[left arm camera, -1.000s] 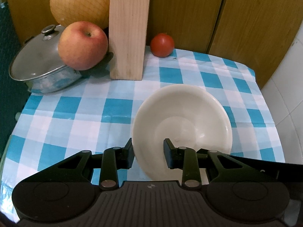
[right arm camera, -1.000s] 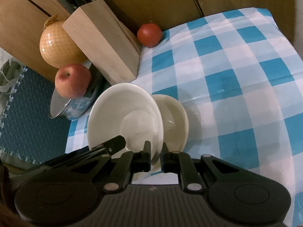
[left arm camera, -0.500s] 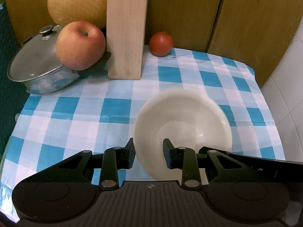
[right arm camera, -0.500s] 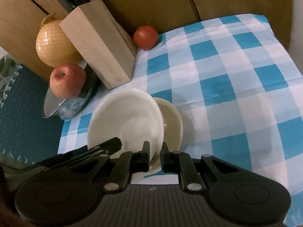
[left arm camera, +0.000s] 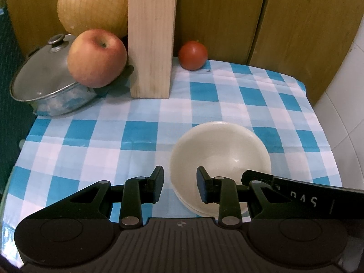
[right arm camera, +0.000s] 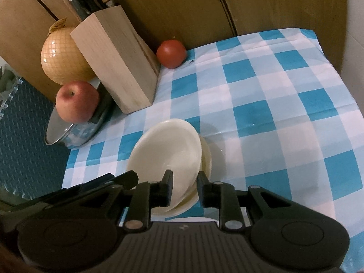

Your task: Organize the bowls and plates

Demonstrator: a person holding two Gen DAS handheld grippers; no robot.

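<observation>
Inspector: Wooden cabinet doors [left arm camera: 223, 16] close off the top of the frame; below them a blue-and-white checked cloth [left arm camera: 95, 150] covers the surface.

Clerk: Location of the crockery?

Inspector: Cream bowl [left arm camera: 219, 157], lower centre-right of the left wrist view, nested on a second dish. In the right wrist view the upper plate [right arm camera: 166, 150] sits slightly askew on the lower one [right arm camera: 206, 157].

Clerk: Grippers?

Inspector: Left gripper [left arm camera: 179, 183]: fingers apart, bowl rim between them, contact not discernible. Right gripper [right arm camera: 183, 187]: fingers apart, straddling the near edge of the stack, nothing clamped.

Clerk: Other items?

Inspector: Upper left: lidded pot [left arm camera: 43, 86], apple [left arm camera: 97, 58] resting on its lid, netted melon [left arm camera: 91, 2] behind. Knife block [left arm camera: 151, 38] at top centre, tomato [left arm camera: 193, 55] just to its right.
</observation>
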